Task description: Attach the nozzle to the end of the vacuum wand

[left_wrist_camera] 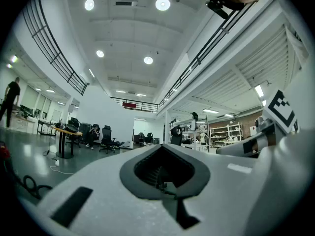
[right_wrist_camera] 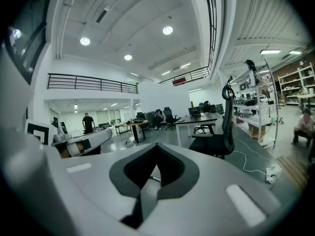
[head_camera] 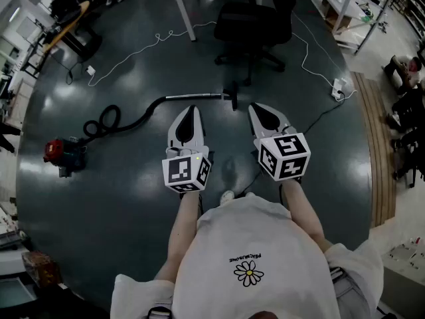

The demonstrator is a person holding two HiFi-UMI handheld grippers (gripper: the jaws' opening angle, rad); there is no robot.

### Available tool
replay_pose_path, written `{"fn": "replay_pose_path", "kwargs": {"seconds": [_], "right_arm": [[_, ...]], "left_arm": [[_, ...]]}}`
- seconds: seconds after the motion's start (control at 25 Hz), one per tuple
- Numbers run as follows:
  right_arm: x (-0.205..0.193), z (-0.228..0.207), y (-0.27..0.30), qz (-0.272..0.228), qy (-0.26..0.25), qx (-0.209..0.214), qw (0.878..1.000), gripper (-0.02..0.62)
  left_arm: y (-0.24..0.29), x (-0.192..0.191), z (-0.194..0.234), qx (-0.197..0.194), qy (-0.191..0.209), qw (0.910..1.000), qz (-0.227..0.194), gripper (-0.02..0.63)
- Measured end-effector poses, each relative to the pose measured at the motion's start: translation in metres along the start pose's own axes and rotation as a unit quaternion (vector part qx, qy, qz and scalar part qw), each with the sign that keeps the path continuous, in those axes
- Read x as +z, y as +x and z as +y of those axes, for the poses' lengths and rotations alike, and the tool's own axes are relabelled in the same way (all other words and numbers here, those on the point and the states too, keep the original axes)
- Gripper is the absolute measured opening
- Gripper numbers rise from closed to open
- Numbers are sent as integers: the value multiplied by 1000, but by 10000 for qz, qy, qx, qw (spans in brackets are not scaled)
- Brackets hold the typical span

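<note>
The person stood on the dark, shiny floor (head_camera: 133, 198) and held one tool in each hand. The left hand-held gripper (head_camera: 190, 111), white with black pads, was fully closed with nothing between its jaws. The right hand-held gripper (head_camera: 258, 107) was also closed and empty, pointing a little downward. Both were in the air, side by side and apart from each other. The thin silver metal vacuum wand (head_camera: 196, 96) lay flat on the floor just beyond the tips of both hand-held grippers. At its right end there was a short black plastic piece (head_camera: 232, 97) - I could not tell whether it touched the wand or only lay beside it. From the wand's left end a black ribbed hose (head_camera: 109, 118) curled in a loop to the small red vacuum canister (head_camera: 63, 153), well to the left. Farther back stood a black office chair (head_camera: 252, 22), and a white power strip (head_camera: 339, 87) lay at the right.
</note>
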State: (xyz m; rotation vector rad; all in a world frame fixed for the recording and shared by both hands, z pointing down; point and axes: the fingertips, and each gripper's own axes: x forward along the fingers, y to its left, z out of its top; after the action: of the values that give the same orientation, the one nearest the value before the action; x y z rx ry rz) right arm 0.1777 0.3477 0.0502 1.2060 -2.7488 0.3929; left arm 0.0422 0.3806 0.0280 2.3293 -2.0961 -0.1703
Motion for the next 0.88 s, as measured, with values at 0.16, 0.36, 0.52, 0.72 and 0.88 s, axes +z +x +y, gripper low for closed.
{"fn": "replay_pose_path", "kwargs": {"seconds": [0.16,0.36,0.52,0.72,0.88], "right_arm": [[4,-5,-2,-30,28,25,10000,5],[-2,-22,-12,-9,56,62,10000,5],[-14,-31,-15,67,147,205,9997,5],[-21,-35,9,66,383,490,9980,5],[-21,-41,59,59,281,656,9974,5]], "left_arm": [[6,4,-6,-40,101,9999,25,0],[5,-4,-16,15,227,9996,159,0],[0,-19,-8,249,82,9992,299,2],[10,-33,10,318,-30,9988,373,2],[46,-48,42,288,-83,9990,327,2]]}}
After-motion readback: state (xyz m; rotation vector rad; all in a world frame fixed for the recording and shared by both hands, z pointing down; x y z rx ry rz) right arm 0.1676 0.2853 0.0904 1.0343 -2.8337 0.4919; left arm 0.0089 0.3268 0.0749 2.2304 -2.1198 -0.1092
